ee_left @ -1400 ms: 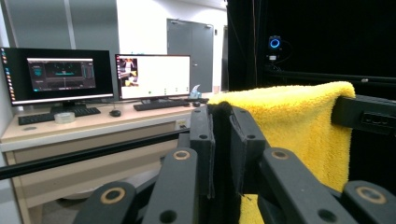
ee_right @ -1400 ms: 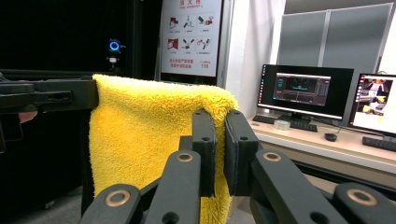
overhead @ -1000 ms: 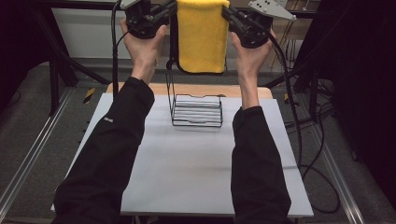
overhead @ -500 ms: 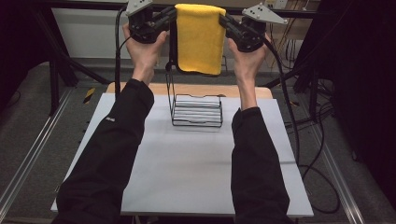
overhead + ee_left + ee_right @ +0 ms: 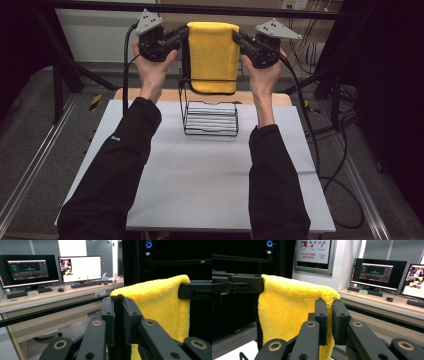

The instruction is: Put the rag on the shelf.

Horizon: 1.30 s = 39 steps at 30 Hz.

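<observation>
The yellow towel (image 5: 212, 55) hangs folded at the upper centre of the high view, stretched between the two grippers and held up above the wire rack (image 5: 210, 117). Nearest in that view, two dark sleeves rise from the bottom edge over the white table (image 5: 200, 190). Farther up, the rack stands at mid-frame on the table, and the towel's lower edge hangs in front of the rack's tall back loop; whether cloth touches wire I cannot tell. At the top, the left gripper (image 5: 182, 34) pinches the towel's upper left corner and the right gripper (image 5: 239, 37) pinches its upper right corner, both clamped on the cloth.

The left gripper view adds what the high view lacks: its jaws stand nearly together at lower centre with the towel's (image 5: 160, 302) folded edge nipped between them, the cloth spreading right to the other gripper's black jaw at the right edge. Behind, monitors (image 5: 55, 268) stand on a desk at upper left. The right gripper view mirrors this, towel (image 5: 289, 312) spreading left from the closed jaws, and monitors (image 5: 378, 271) at upper right.
</observation>
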Each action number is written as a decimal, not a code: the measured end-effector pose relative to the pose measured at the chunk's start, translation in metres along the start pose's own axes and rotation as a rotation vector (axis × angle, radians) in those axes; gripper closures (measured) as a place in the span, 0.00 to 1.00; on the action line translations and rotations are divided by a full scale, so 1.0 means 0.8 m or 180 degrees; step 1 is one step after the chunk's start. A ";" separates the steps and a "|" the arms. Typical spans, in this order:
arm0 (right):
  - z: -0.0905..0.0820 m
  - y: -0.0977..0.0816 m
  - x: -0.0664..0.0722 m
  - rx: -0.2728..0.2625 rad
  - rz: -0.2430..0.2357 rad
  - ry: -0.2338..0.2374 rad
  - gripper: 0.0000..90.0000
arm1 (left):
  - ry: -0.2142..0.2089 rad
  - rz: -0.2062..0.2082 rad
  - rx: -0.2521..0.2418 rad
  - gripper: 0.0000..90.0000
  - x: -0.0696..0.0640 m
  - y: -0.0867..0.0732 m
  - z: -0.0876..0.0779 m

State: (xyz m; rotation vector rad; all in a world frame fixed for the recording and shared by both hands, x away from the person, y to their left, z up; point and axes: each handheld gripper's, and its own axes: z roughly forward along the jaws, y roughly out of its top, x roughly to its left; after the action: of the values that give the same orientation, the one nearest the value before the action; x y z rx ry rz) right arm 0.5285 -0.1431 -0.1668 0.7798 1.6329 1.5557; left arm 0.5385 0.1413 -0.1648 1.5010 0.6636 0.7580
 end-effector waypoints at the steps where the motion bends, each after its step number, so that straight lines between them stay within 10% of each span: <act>1: -0.001 -0.001 0.000 0.0007 0.0005 0.0000 0.94 | -0.0010 0.0007 0.0006 0.89 -0.001 -0.002 0.000; 39: -0.040 -0.049 0.021 0.0110 0.0003 0.0097 0.93 | -0.0224 0.0079 0.0115 0.89 -0.030 -0.044 -0.041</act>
State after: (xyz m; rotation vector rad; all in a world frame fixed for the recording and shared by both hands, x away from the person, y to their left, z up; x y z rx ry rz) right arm 0.4949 -0.1502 -0.2075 0.7787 1.6857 1.5505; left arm 0.4991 0.1449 -0.2009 1.5643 0.6097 0.7122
